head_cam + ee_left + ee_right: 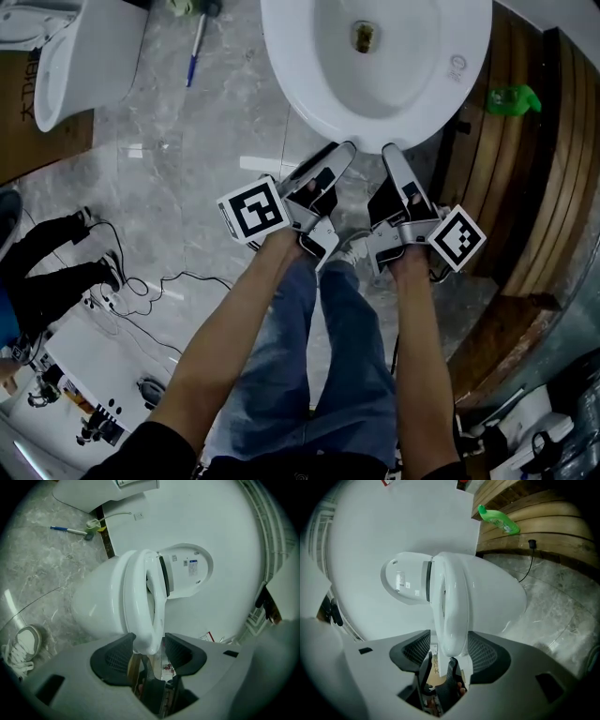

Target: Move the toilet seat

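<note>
The toilet seat (309, 105), at twelve o'clock in the head view, seems set down flat on the bowl (93, 607), its six-o'clock front rim loose between the wide-open jaws of left gripper (339, 156) and right gripper (392, 156), so probably only withdrawal remains.

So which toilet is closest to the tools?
The middle toilet: its front rim sits between the open jaws of the left tool and right tool. The other toilet stands away at top left.
</note>
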